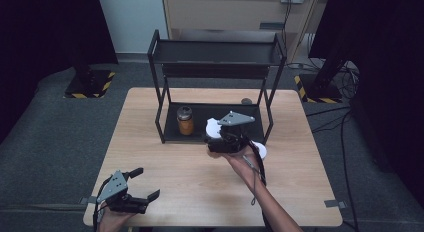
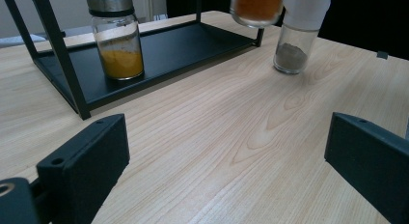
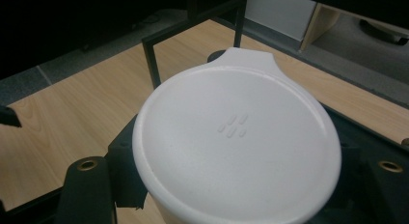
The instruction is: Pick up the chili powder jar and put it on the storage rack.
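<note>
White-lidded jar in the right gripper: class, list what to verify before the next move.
1. Right gripper shut on white-lidded jar: ok.
2. Held jar clear of the table: ok.
3. Free room on the lower shelf beside the metal-lidded jar: ok.
4. Clearance from the grey-powder jar standing close by: cannot tell.
5. Left gripper open, away at the table's near edge: ok.

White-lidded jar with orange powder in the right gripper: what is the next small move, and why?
Probably carry the white-lidded jar of orange powder forward over the black metal rack's lower shelf and lower it beside the silver-lidded glass jar of yellow powder. The right gripper holds it off the table at the shelf's front edge, and the shelf has free space right of that jar.
</note>
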A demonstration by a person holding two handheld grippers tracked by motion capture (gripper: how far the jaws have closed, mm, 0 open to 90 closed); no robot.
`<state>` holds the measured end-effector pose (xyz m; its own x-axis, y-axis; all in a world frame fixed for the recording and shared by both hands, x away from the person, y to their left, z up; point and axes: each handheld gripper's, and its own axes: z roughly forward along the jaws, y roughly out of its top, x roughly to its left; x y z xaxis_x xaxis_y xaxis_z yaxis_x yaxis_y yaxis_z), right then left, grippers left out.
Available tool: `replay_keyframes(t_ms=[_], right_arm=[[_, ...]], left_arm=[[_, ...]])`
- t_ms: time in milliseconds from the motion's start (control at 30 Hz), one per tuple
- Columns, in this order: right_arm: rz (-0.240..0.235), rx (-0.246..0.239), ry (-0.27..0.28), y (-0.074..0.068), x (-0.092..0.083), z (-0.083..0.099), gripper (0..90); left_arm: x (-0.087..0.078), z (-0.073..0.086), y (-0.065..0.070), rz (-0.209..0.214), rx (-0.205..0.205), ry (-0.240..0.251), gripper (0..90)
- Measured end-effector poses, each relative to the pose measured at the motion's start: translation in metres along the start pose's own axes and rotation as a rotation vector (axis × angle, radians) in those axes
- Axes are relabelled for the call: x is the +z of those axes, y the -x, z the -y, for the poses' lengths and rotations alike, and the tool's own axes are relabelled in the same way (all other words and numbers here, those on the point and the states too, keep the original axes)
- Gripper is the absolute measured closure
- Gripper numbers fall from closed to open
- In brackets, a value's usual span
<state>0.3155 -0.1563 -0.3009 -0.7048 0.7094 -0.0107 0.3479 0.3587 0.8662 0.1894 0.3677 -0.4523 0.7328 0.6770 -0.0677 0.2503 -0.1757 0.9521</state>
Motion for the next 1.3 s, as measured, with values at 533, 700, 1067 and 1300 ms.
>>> replay_keyframes(t_ms=[533,700,1067,1300], right_arm=[[0.065,0.028,0.016,0.016,0.053,-0.029,30.7],[0.084,0.025,0.005,0.021,0.07,-0.032,30.7],[0.127,0.067,-0.001,0.032,0.103,-0.021,30.7],[0.137,0.083,0.002,0.036,0.119,-0.009,30.7]], left_arm=[[0.001,0.0,0.0,0.006,0.005,-0.003,1.2],[0.001,0.0,0.0,0.008,0.004,-0.001,1.2],[0.001,0.001,-0.001,0.01,0.001,0.001,1.3],[0.001,0.001,-0.001,0.009,0.001,0.001,1.2]])
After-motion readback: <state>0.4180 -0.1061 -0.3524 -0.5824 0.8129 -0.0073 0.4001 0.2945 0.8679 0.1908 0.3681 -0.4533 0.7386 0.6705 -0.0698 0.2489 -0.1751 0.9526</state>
